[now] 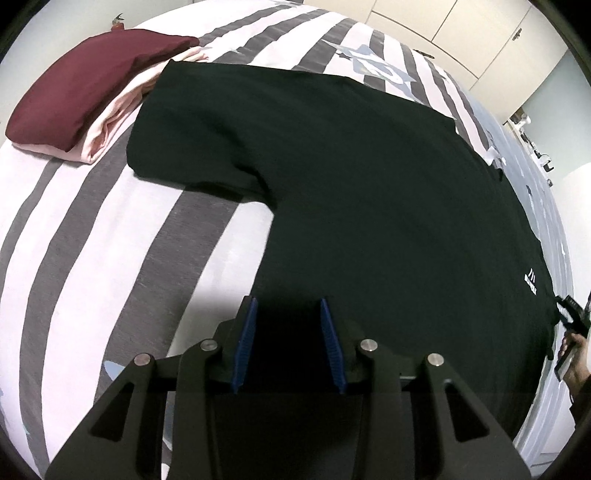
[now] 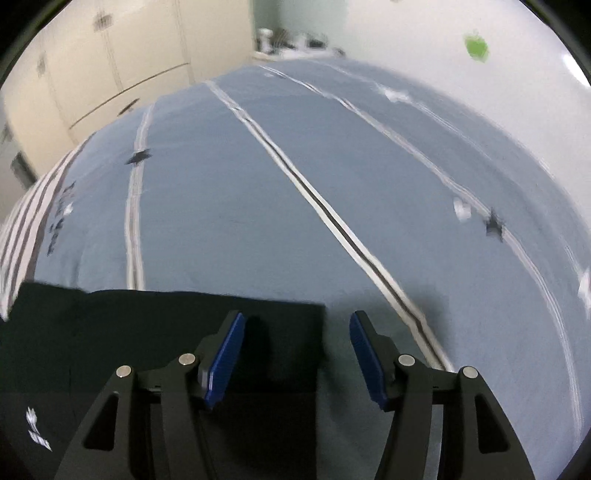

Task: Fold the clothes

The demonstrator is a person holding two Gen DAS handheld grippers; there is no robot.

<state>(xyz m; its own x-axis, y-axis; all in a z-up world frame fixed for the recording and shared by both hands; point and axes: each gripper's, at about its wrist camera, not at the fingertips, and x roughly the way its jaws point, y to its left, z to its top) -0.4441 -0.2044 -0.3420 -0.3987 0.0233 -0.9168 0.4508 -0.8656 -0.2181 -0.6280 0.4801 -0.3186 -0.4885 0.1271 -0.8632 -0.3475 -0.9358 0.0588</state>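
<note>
Where my left gripper hung nearest, jaws parted and empty over the black T-shirt, I logged the garment spread flat on the striped bedspread. My right gripper, likewise spread wide with nothing between its pads, straddled the shirt's edge. Beyond the sleeve: a folded maroon garment stacked on a folded pink garment. Farthest: cream cupboards.

Striped bedcover — blue half; cream wardrobe doors behind; pale wall.
</note>
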